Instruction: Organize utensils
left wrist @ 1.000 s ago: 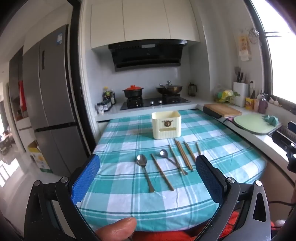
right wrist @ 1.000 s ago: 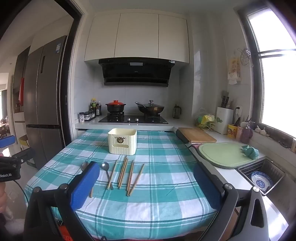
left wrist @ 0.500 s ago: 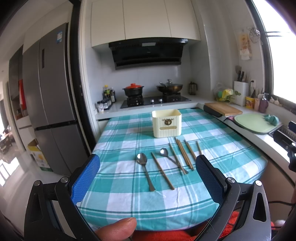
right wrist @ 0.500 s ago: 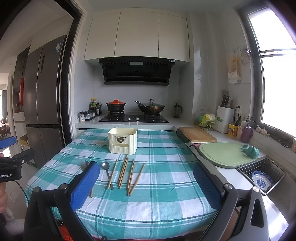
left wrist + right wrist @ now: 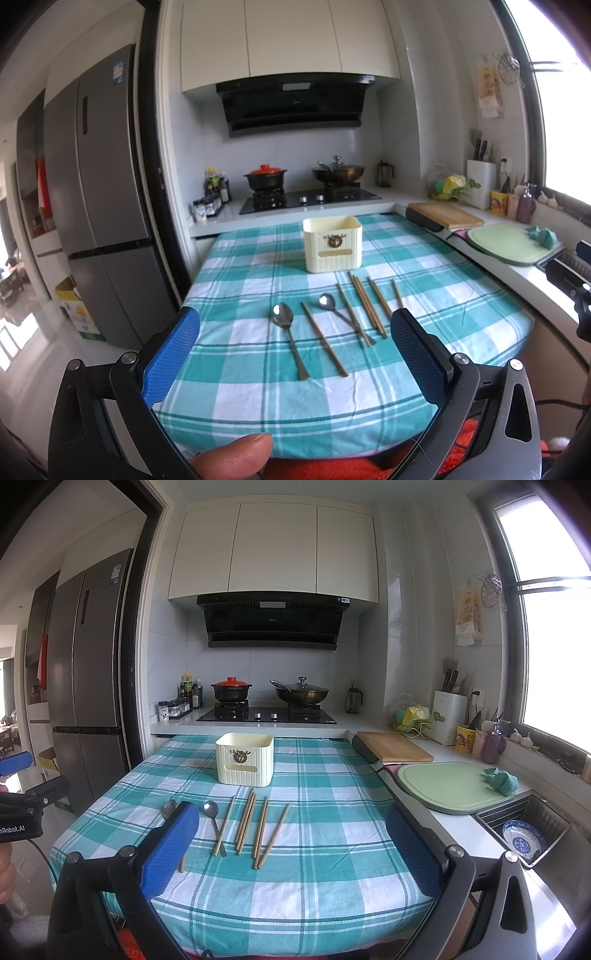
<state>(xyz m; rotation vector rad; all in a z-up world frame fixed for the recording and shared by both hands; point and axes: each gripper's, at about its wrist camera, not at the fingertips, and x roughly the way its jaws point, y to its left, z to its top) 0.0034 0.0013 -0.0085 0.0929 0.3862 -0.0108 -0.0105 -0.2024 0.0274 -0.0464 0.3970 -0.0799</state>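
Note:
A cream utensil holder [image 5: 332, 248] [image 5: 245, 758] stands upright near the far end of the checked table [image 5: 236, 295] [image 5: 332, 794]. In front of it lie two metal spoons [image 5: 283, 317] [image 5: 210, 808] and several wooden chopsticks [image 5: 365, 306] [image 5: 247, 821], side by side and pointing toward the holder. My left gripper [image 5: 291, 354] is open, held above the table's near edge, nothing between its blue pads. My right gripper [image 5: 291, 843] is likewise open and empty, over the near right part of the table. One spoon [image 5: 169, 808] is partly hidden behind the right gripper's left finger.
A stove [image 5: 266, 714] with a red-lidded pot and a wok lies beyond the table. To the right are a wooden board [image 5: 393, 746], a green mat [image 5: 448, 786] and a sink with a blue bowl [image 5: 521, 836]. A fridge [image 5: 99, 192] stands at left.
Both views have shifted only slightly; the left gripper has crept a little closer to the table. Utensils and holder have not moved, and both grippers remain open.

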